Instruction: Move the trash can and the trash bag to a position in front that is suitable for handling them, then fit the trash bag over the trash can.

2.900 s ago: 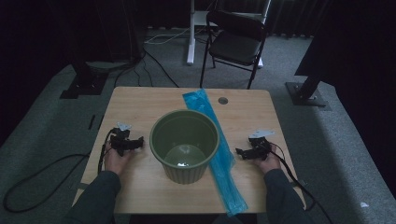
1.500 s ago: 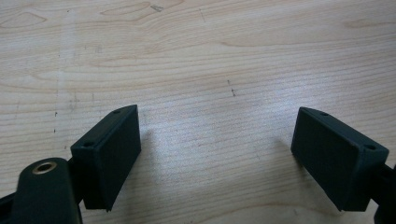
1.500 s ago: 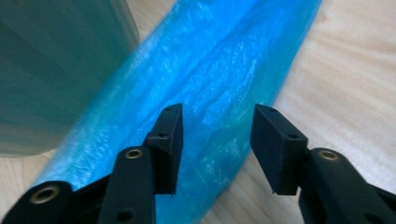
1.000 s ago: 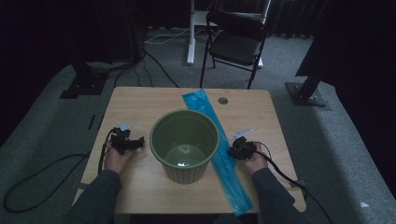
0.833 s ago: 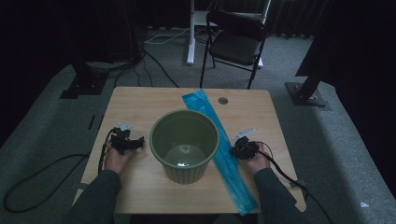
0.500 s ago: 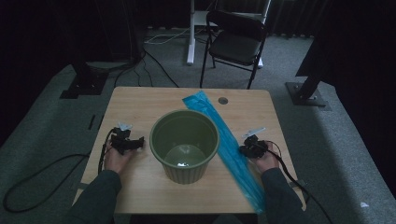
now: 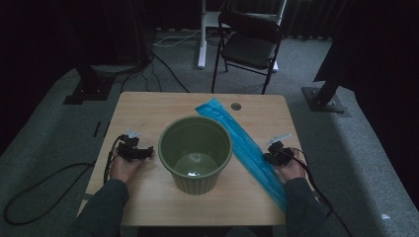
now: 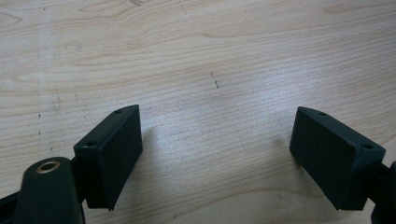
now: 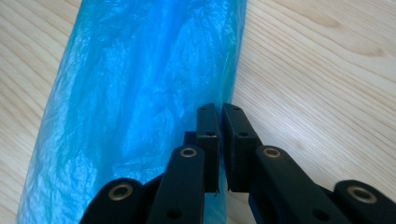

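Right gripper (image 9: pixel 219 149) pinching blue bag's (image 9: pixel 135 93) edge.

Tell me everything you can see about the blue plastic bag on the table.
The blue plastic bag is a long, flat strip of thin, crinkled, see-through film. It lies slantwise on the wooden table, from the far middle to the near right edge, passing close by the right of the green pot. The right gripper has its jaws shut on the bag's right edge; blue film shows between them in the right gripper view.
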Available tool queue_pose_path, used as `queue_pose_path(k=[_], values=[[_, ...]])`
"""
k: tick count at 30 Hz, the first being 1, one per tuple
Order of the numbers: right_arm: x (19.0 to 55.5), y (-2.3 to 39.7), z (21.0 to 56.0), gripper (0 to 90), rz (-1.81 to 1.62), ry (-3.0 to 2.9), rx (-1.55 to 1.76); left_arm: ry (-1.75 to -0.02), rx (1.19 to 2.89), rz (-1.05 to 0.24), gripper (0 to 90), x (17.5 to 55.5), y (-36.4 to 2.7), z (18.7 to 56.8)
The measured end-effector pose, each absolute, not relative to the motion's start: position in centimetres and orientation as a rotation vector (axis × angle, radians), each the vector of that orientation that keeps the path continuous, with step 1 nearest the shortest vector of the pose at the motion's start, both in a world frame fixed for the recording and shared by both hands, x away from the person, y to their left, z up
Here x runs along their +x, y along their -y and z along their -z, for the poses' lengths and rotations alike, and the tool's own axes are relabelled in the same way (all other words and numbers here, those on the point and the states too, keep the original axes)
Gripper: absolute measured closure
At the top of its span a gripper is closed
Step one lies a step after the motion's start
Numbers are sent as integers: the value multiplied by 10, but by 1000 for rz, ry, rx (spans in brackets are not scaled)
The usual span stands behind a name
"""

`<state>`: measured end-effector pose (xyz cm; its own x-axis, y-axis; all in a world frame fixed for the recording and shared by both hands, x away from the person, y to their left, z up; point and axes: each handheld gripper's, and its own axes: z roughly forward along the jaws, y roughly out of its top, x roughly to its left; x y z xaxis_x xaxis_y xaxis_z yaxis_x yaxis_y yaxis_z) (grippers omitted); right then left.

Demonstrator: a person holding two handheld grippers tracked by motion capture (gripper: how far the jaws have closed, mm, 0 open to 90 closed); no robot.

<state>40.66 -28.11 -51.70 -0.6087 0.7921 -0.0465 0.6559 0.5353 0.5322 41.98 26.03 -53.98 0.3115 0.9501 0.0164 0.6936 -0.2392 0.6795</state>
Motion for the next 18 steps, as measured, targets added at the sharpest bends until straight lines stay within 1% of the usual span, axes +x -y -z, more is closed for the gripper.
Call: queue_pose_path(k=[1, 2, 3, 4, 6, 12, 18], values=[[407, 283, 517, 858, -689, -2491, 1213, -1446, 2018, -586, 179, 420, -260, 539], [406, 287, 516, 771, -713, -2476, 1228, -1440, 2024, -581, 227, 419, -259, 539], [406, 287, 516, 771, -713, -2476, 1228, -1445, 2030, -574, 227, 419, -258, 537], [406, 288, 514, 718, -735, -2464, 1237, -1459, 2040, -565, 253, 419, -257, 535], [403, 289, 506, 608, -802, -2423, 1231, -1474, 2058, -551, 369, 419, -254, 532], [397, 282, 492, 556, -894, -2367, 1190, -1441, 2058, -552, 376, 419, -255, 533], [395, 273, 486, 529, -928, -2381, 1160, -1425, 2052, -555, 374, 418, -256, 534]])
